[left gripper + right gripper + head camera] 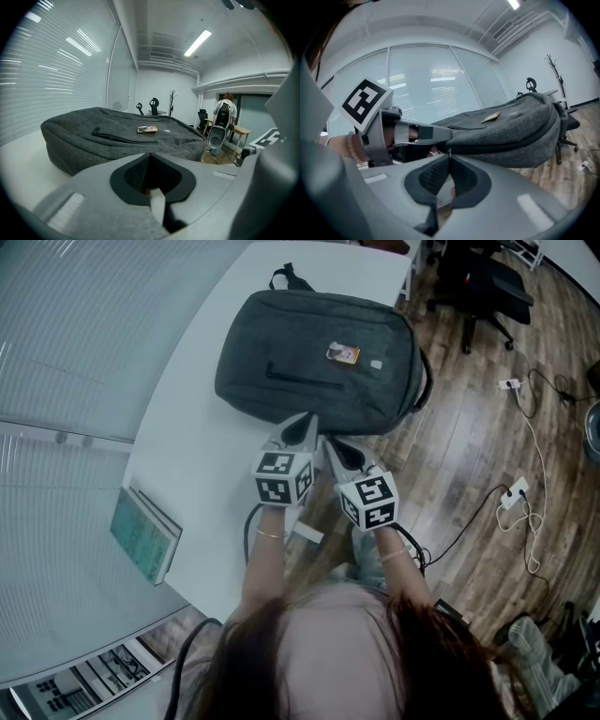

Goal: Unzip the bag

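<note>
A dark grey backpack (319, 357) lies flat on the white table (183, 460), with a small orange card (343, 353) on top. Both grippers are at its near edge. My left gripper (306, 427) is shut, its tips (150, 154) pinching the bag's edge fabric; in the right gripper view its fingers (433, 133) clamp the rim of the backpack (511, 133). Just to its right, my right gripper (334, 452) is shut, and a small metal zipper pull (449, 151) shows at its tips. The front pocket zipper (124, 138) is closed.
A teal book (145, 533) lies near the table's left front corner. To the right the table ends above a wooden floor with cables and a power strip (514, 493). An office chair (483, 287) stands at the far right.
</note>
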